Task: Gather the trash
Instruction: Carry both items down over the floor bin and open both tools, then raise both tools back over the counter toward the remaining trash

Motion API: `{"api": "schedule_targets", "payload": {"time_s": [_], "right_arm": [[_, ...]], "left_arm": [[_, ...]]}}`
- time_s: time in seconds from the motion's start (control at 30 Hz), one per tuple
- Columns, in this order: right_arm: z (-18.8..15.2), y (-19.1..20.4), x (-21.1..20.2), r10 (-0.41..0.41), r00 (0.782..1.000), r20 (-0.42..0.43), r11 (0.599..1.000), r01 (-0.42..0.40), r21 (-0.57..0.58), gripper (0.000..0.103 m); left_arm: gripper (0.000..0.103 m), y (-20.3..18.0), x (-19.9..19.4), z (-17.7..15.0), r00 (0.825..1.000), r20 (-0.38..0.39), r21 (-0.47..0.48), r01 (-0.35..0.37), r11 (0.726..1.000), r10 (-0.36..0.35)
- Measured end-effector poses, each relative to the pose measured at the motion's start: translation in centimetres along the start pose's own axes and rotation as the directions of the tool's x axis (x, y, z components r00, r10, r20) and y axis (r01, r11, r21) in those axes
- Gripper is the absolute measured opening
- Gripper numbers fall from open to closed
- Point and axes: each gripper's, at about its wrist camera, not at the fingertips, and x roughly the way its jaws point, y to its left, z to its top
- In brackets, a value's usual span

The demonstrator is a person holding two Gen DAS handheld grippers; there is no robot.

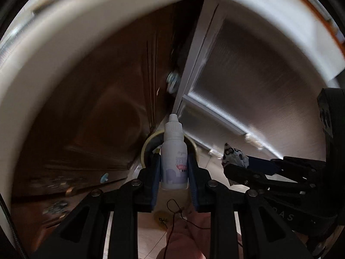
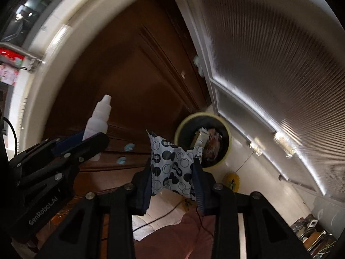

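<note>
My left gripper (image 1: 173,168) is shut on a small white dropper bottle (image 1: 173,151), held upright with its cap up; the bottle also shows in the right wrist view (image 2: 98,118). My right gripper (image 2: 173,170) is shut on a crumpled white wrapper with black circle print (image 2: 170,164), which also shows in the left wrist view (image 1: 235,156). A round bin with a pale yellow rim (image 2: 183,127) and black liner stands on the floor beyond both grippers and holds some trash (image 2: 207,140). In the left wrist view the bottle hides most of the bin (image 1: 148,142).
A dark brown wooden door (image 2: 129,75) is on the left and a ribbed frosted glass door (image 2: 269,64) on the right, with the bin in the corner between them. A yellow object (image 2: 231,180) and thin wires (image 2: 200,218) lie on the pale floor.
</note>
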Motion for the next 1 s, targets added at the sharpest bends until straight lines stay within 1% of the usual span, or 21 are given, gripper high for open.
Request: {"api": "schedule_targets", "payload": {"time_s": [0.07, 0.1, 0.17, 0.2, 0.27, 0.37, 0.43, 0.47, 0.5, 0.53, 0.63, 0.73, 0.87, 1.0], "right_arm": [[0.2, -1.4, 3.2, -0.001, 1.0, -0.023, 1.0, 0.001, 0.013, 0.034], [0.4, -2.4, 5.2, -0.002, 0.999, -0.037, 1.0, 0.002, 0.021, 0.034], [0.8, -3.7, 7.9, 0.002, 0.999, -0.053, 0.999, 0.0, 0.032, 0.035], [1.1, -4.6, 9.9, -0.002, 0.998, -0.062, 0.999, 0.004, 0.033, 0.035], [1.4, -5.6, 12.3, -0.01, 0.998, -0.069, 1.0, 0.012, 0.026, 0.036], [2.0, -6.7, 16.8, -0.015, 0.996, -0.084, 1.0, 0.015, -0.001, 0.037], [2.2, -7.2, 19.2, -0.038, 0.995, -0.093, 0.999, 0.037, -0.017, 0.039], [2.2, -7.5, 20.4, -0.066, 0.993, -0.098, 0.998, 0.064, -0.025, 0.04], [2.3, -7.8, 21.0, -0.079, 0.992, -0.1, 0.997, 0.077, -0.031, 0.043], [2.3, -8.2, 21.9, -0.088, 0.99, -0.109, 0.996, 0.085, -0.032, 0.044], [2.1, -8.5, 22.6, -0.091, 0.99, -0.109, 0.996, 0.087, -0.035, 0.048], [1.7, -8.4, 22.4, -0.096, 0.989, -0.112, 0.995, 0.091, -0.051, 0.051], [1.3, -8.2, 21.3, -0.089, 0.988, -0.126, 0.995, 0.083, -0.057, 0.051], [1.2, -7.4, 19.3, -0.078, 0.99, -0.121, 0.995, 0.07, -0.068, 0.051]], "left_arm": [[0.022, 0.3, 4.1, -0.4, 1.0, -0.023, -0.011, -0.013, 1.0, 0.013], [0.022, 0.3, 5.3, -0.6, 0.999, -0.032, -0.013, -0.015, 1.0, 0.015], [0.022, 0.6, 9.1, -0.8, 0.999, -0.052, -0.021, -0.015, 1.0, 0.014], [0.023, 0.5, 10.2, -0.7, 0.998, -0.057, -0.021, -0.016, 1.0, 0.015], [0.023, 0.7, 13.6, -1.1, 0.997, -0.071, -0.015, -0.03, 0.999, 0.029], [0.024, 1.4, 17.5, -1.5, 0.995, -0.095, -0.024, -0.034, 0.999, 0.032], [0.042, 1.9, 19.6, -1.9, 0.991, -0.128, -0.041, -0.03, 0.999, 0.024], [0.047, 2.3, 20.6, -2.1, 0.989, -0.146, -0.052, -0.036, 0.998, 0.028], [0.056, 2.8, 21.6, -2.3, 0.986, -0.165, -0.068, -0.045, 0.997, 0.033], [0.059, 3.4, 22.5, -2.7, 0.983, -0.181, -0.092, -0.053, 0.994, 0.035], [0.059, 4.7, 23.6, -3.4, 0.978, -0.206, -0.131, -0.066, 0.989, 0.038], [0.059, 4.9, 23.4, -3.9, 0.977, -0.205, -0.131, -0.08, 0.988, 0.051], [0.059, 4.2, 22.0, -4.0, 0.979, -0.189, -0.115, -0.093, 0.989, 0.07], [0.059, 3.3, 19.8, -3.1, 0.983, -0.162, -0.103, -0.103, 0.989, 0.086]]}}
